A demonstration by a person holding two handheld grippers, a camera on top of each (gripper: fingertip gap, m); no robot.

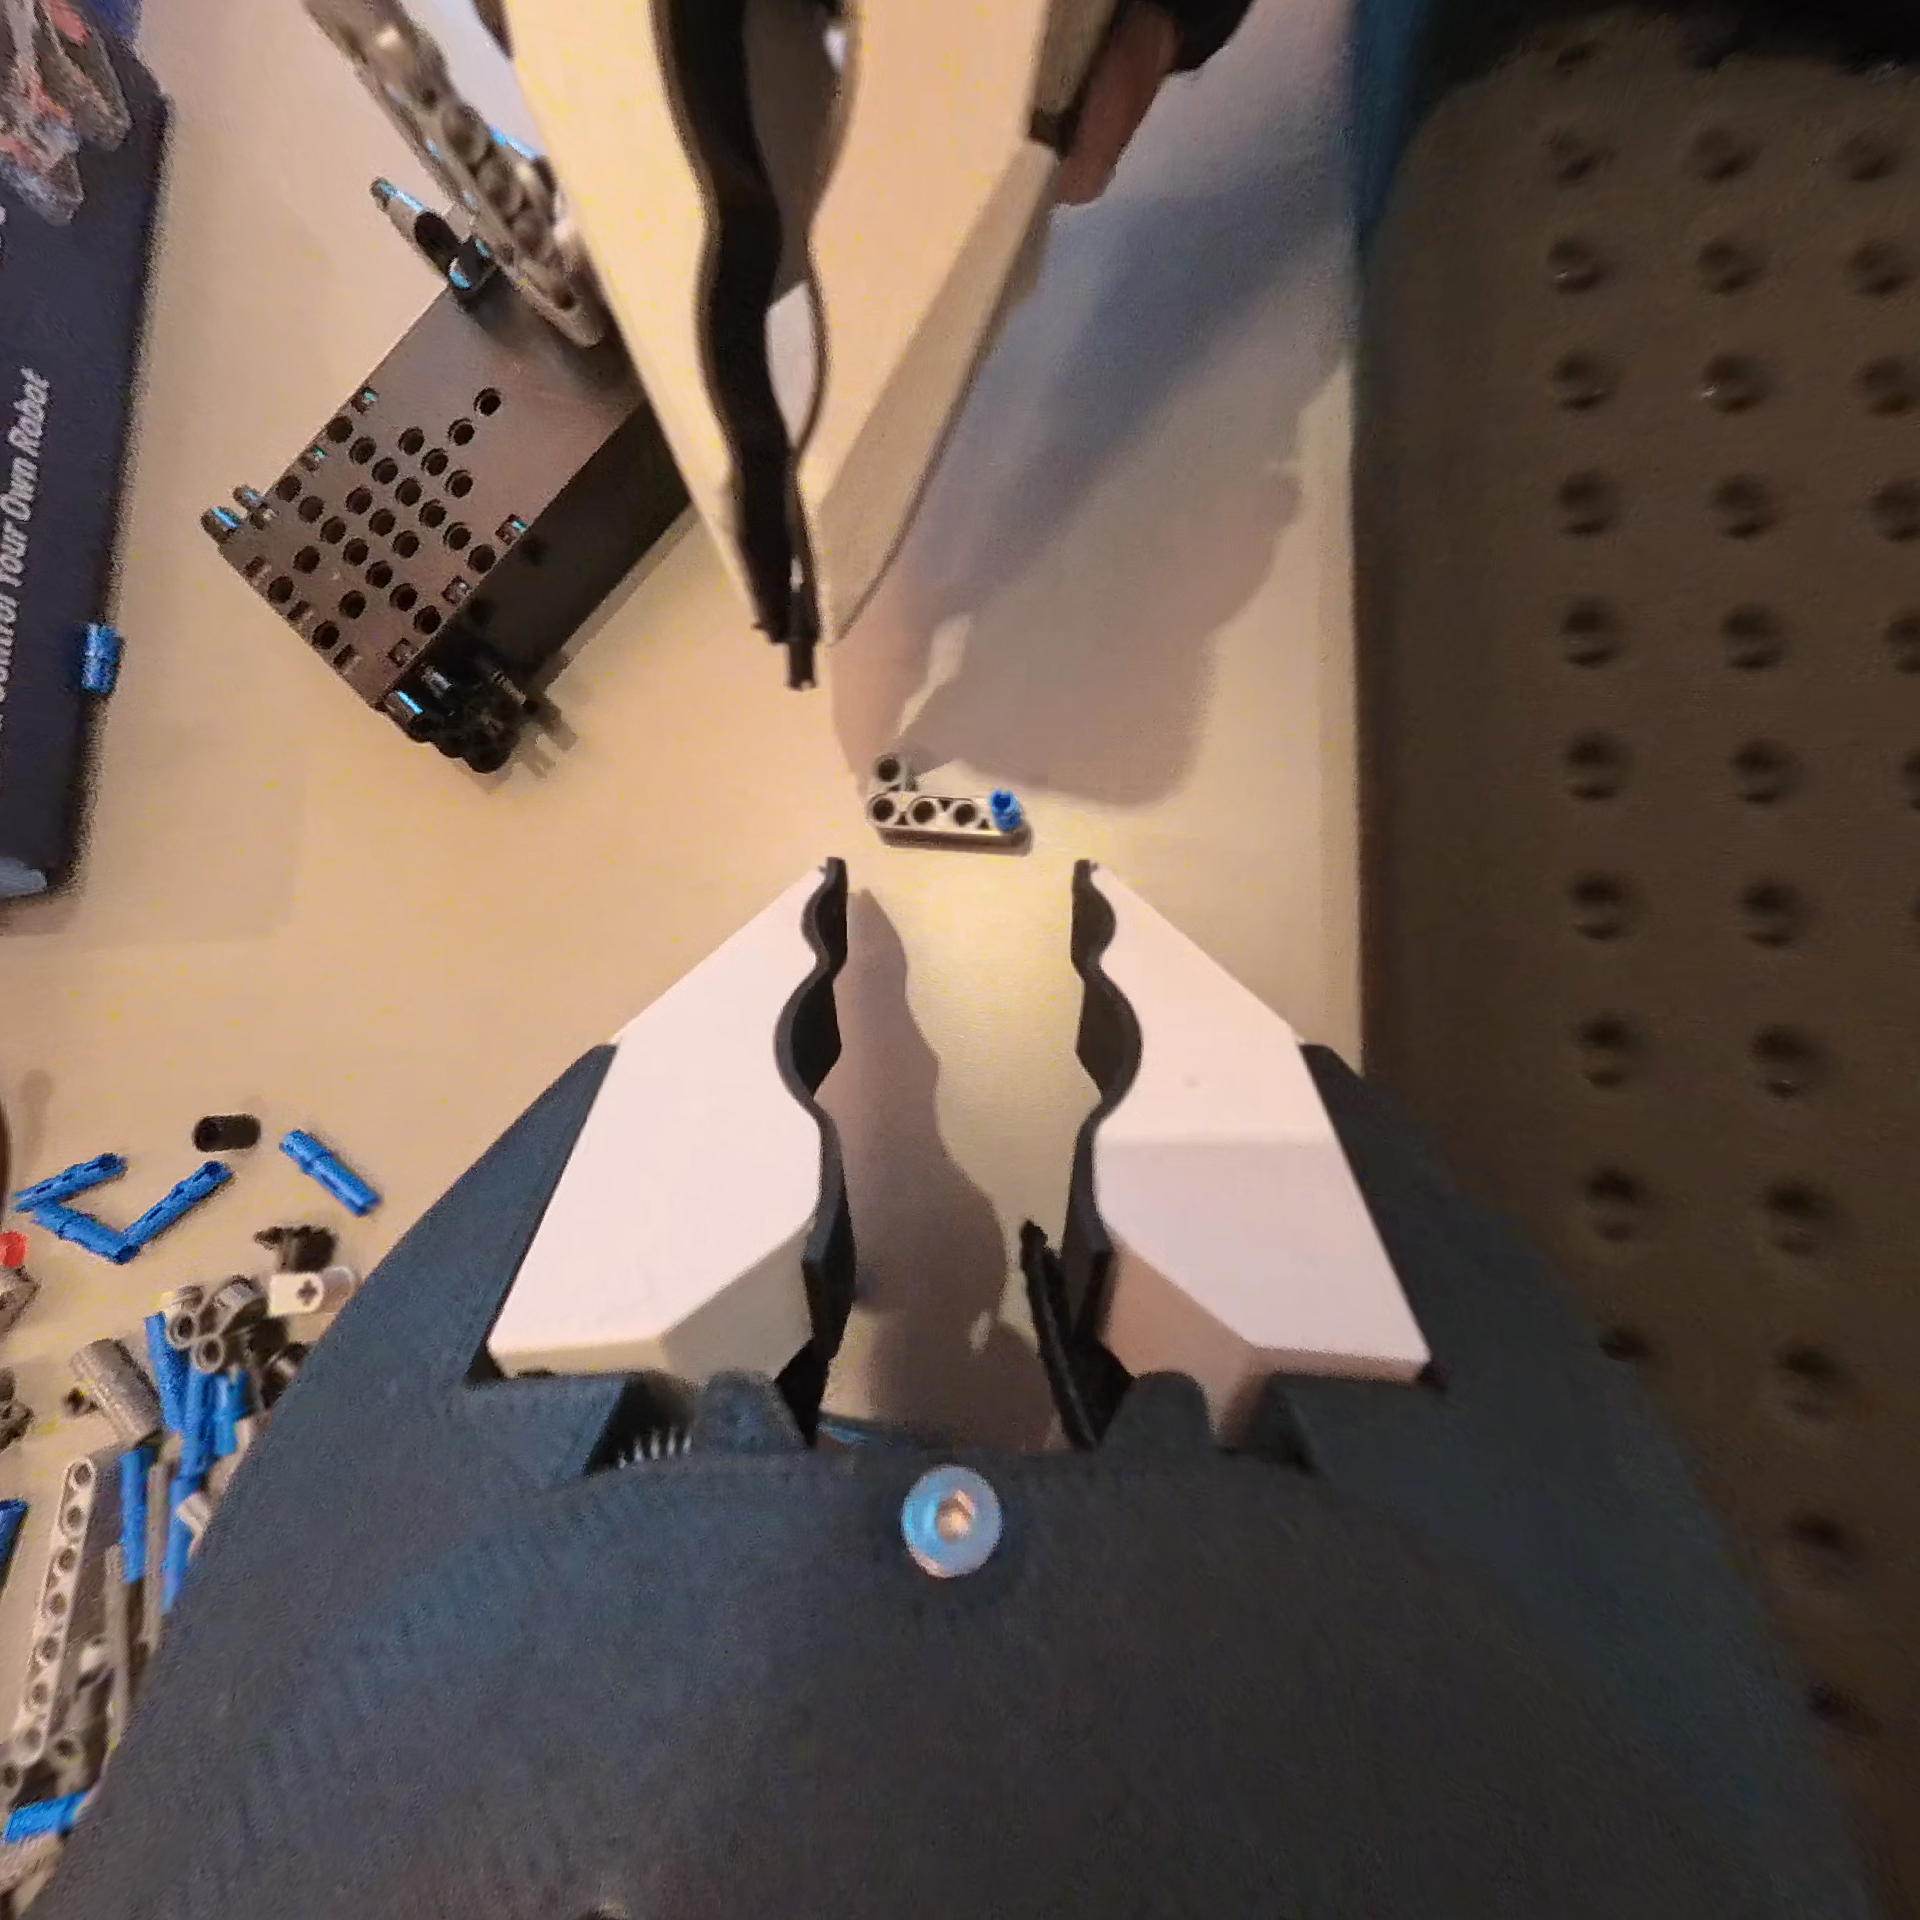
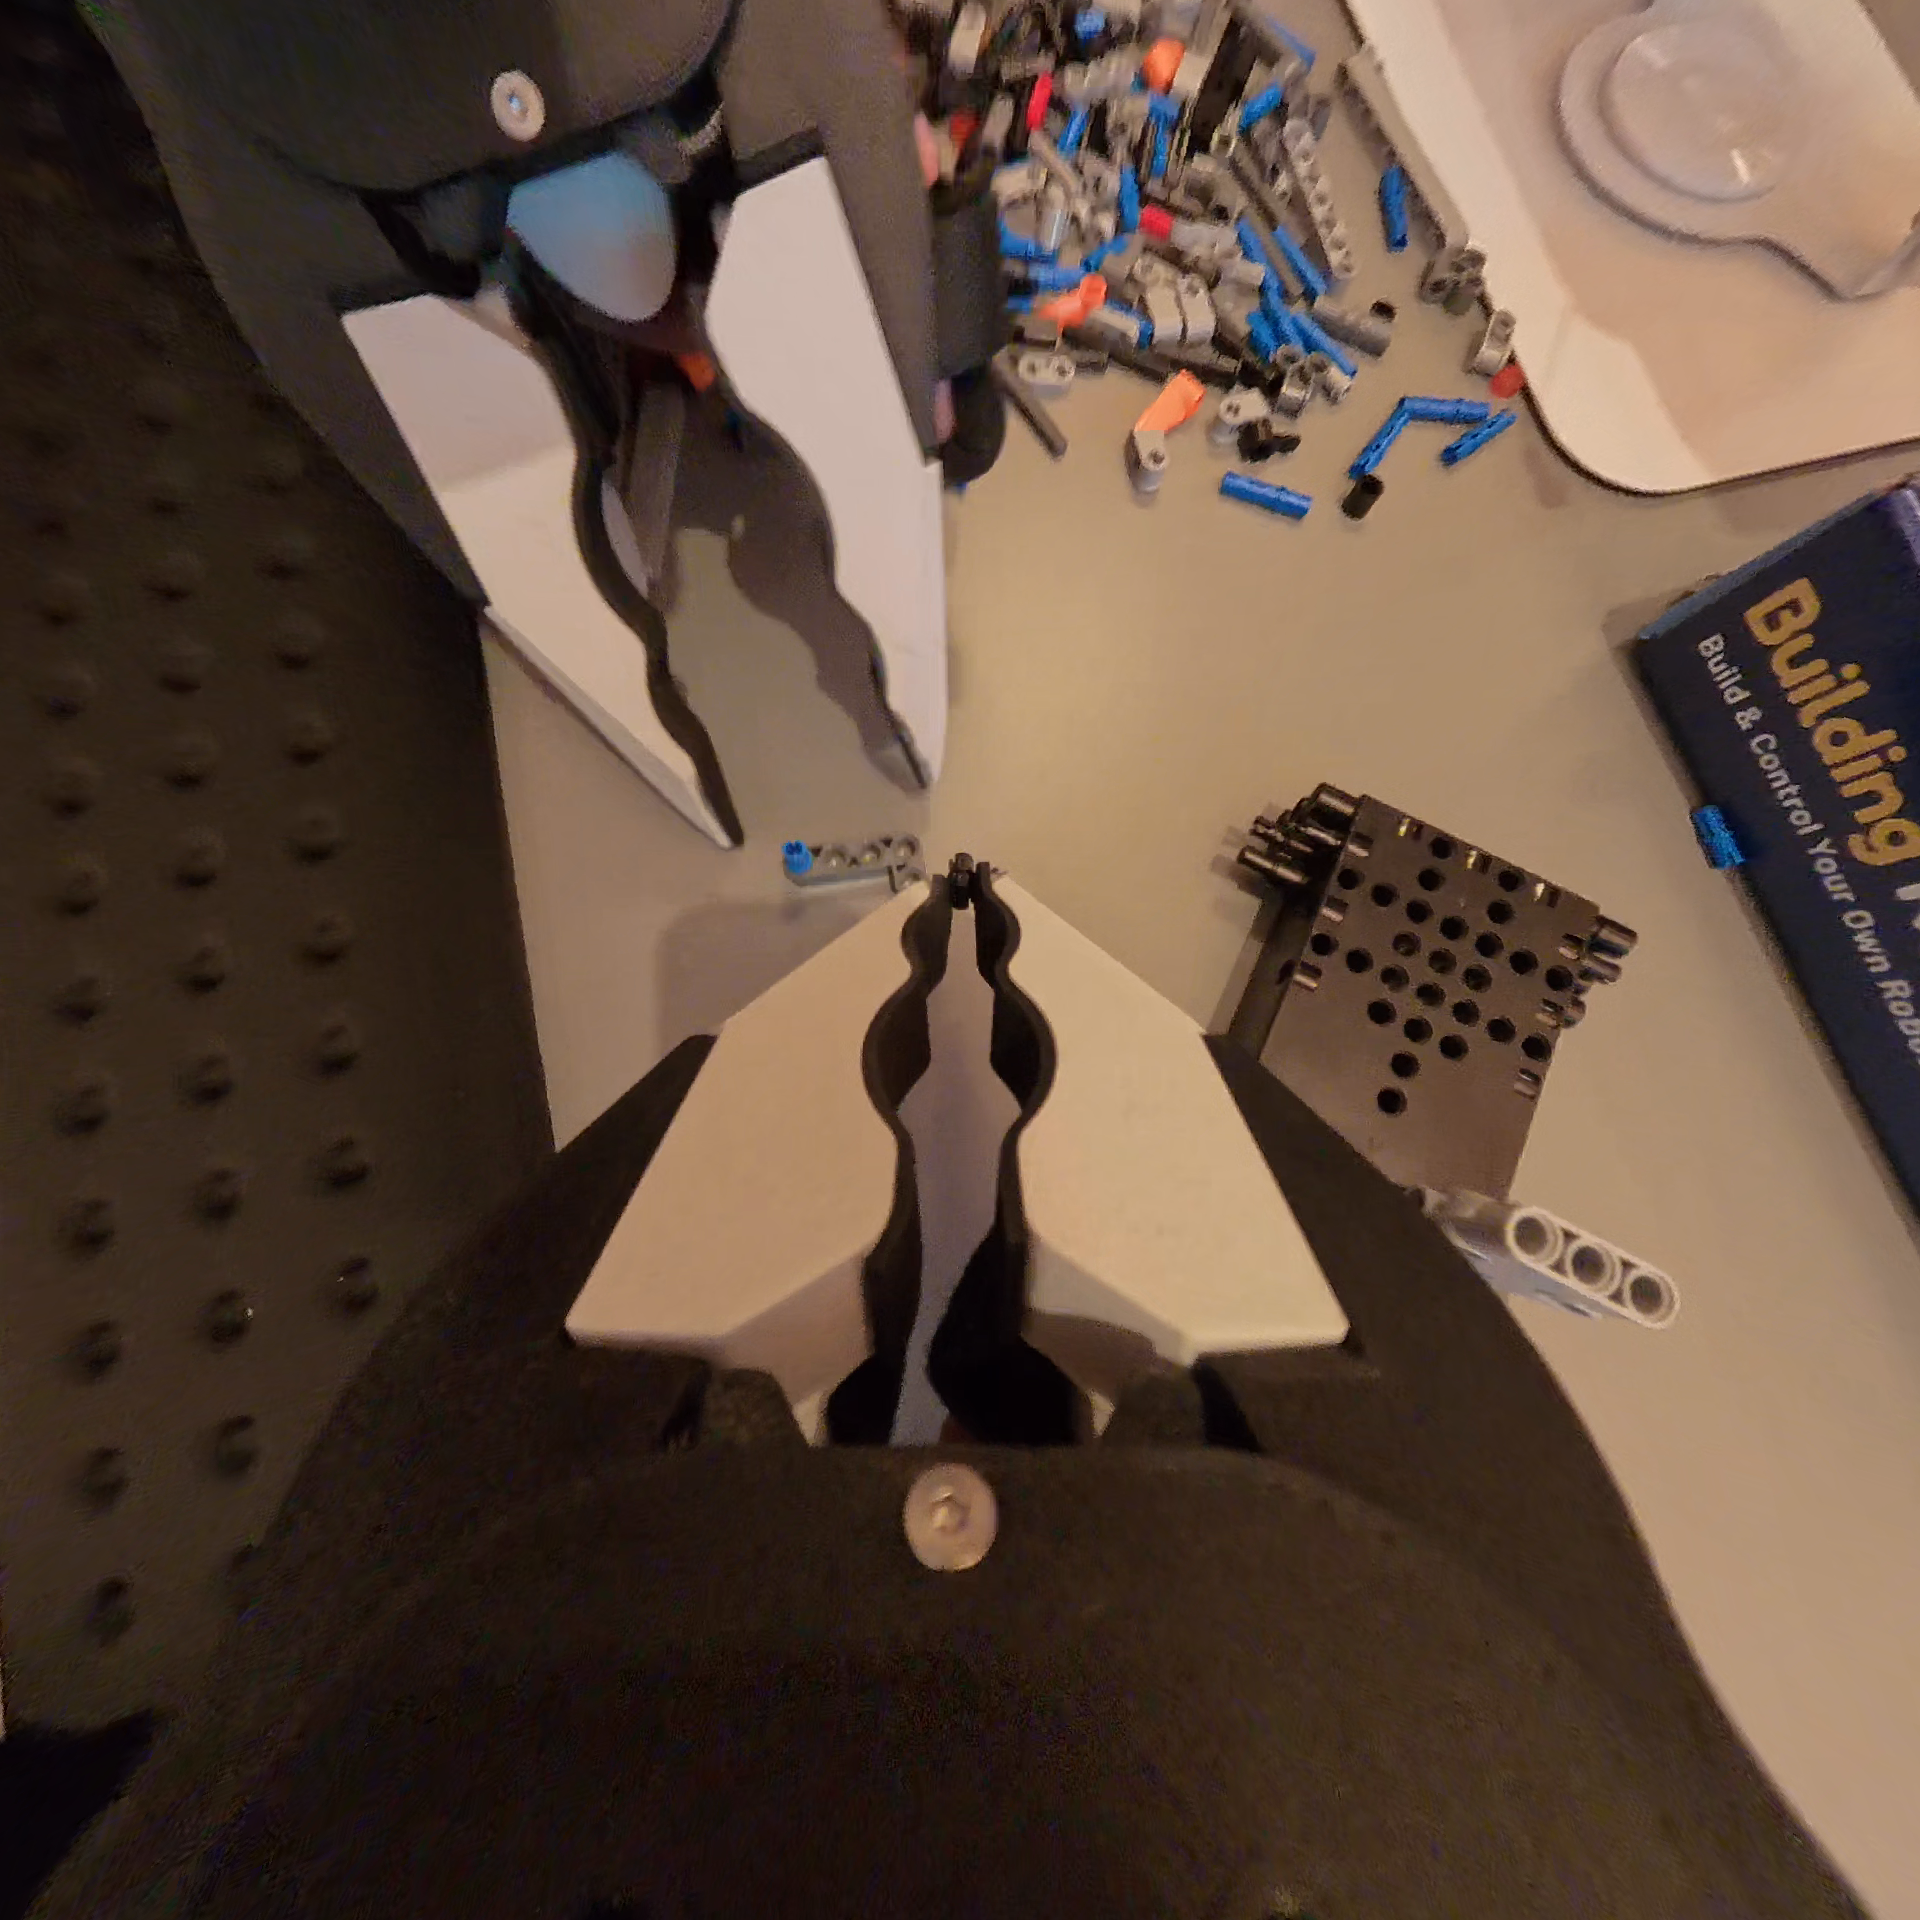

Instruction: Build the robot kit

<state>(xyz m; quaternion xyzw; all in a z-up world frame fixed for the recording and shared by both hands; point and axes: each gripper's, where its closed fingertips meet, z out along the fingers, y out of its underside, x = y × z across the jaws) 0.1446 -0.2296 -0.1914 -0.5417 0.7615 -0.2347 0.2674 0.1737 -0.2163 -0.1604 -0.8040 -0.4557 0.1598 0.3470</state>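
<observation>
Tabletop: grey beam (image 1: 943,808) beyond spread left gripper (image 1: 956,873); right gripper (image 2: 964,883) apparently pinches black pin (image 2: 963,869).

A: What's the right gripper (image 2: 964,883) got?
B: A small black pin (image 2: 963,869), pinched at its fingertips, just beside the grey beam (image 2: 862,860) with a blue peg.
A: And the left gripper (image 2: 826,805)?
B: Jaws apart, tips near that beam. The black perforated block (image 2: 1439,987) sits right, loose parts pile (image 2: 1164,239) beyond
</observation>
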